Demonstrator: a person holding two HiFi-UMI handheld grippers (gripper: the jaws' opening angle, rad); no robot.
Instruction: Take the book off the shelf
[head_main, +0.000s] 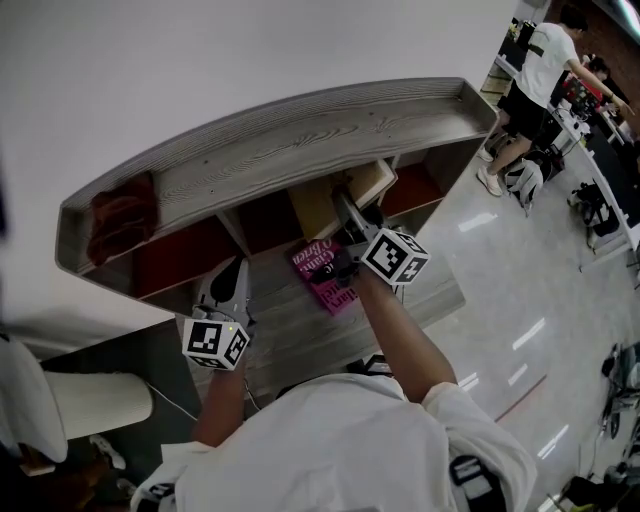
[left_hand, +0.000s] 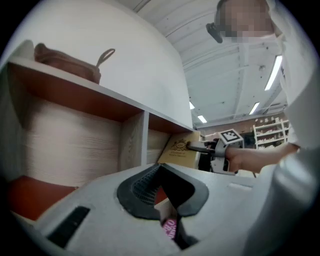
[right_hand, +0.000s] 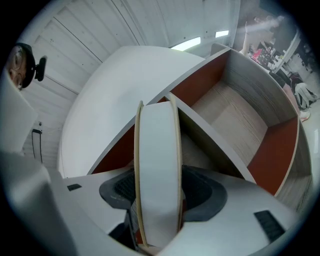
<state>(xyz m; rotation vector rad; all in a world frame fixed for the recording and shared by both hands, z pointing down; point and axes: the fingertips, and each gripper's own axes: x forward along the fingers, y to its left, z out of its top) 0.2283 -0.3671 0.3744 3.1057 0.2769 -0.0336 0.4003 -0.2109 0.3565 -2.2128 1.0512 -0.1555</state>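
Observation:
A tan book (head_main: 318, 205) stands tilted in the middle compartment of the wooden shelf (head_main: 300, 140). My right gripper (head_main: 345, 208) reaches into that compartment and is shut on the book. In the right gripper view the book's white page edge (right_hand: 157, 165) fills the gap between the jaws of the right gripper (right_hand: 157, 200). The left gripper view shows the tan book (left_hand: 180, 150) with a finger of the right gripper (left_hand: 197, 147) on its cover. My left gripper (head_main: 232, 275) hangs lower left, shut and holding nothing. A pink book (head_main: 325, 275) lies flat below.
A reddish-brown bag (head_main: 122, 220) sits on the shelf top at the left end; the left gripper view shows the bag (left_hand: 70, 62) too. A white seat (head_main: 90, 400) stands at lower left. A person (head_main: 540, 70) stands far right on the glossy floor.

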